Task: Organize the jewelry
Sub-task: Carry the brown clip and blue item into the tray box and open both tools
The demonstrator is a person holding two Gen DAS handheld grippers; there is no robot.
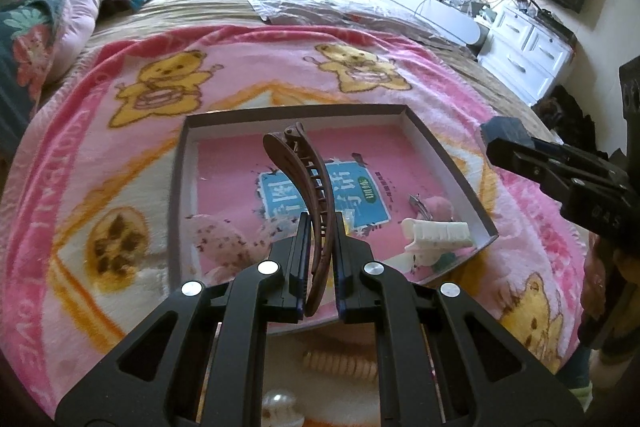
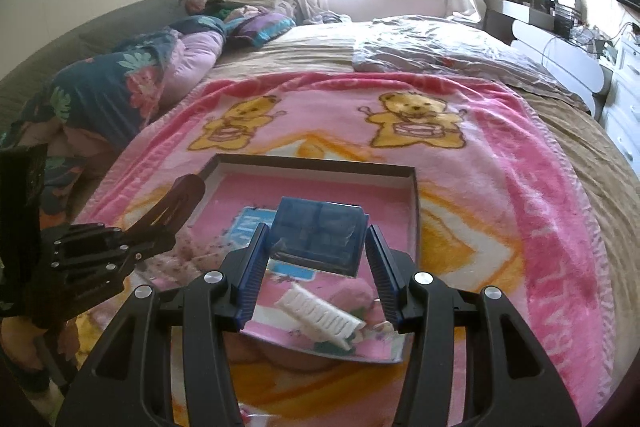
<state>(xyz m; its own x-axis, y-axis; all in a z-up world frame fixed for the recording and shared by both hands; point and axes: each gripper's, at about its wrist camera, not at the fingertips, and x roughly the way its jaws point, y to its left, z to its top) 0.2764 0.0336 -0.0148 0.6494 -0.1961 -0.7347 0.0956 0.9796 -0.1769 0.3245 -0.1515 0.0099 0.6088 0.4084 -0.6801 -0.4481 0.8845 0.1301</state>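
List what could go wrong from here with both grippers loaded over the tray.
1. The left gripper pinches only the lower end of the long brown hair clip; it could pivot or slip out.
2. The right gripper holds the blue box above the white claw clip in the tray; set down there, it might land on the clip.

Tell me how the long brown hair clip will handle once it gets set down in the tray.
The brown hair clip, pinched by the left gripper, looks like rigid plastic, so it should stay stiff. Its curved back will probably rock on the tray floor. It looks light and may slide if nudged.
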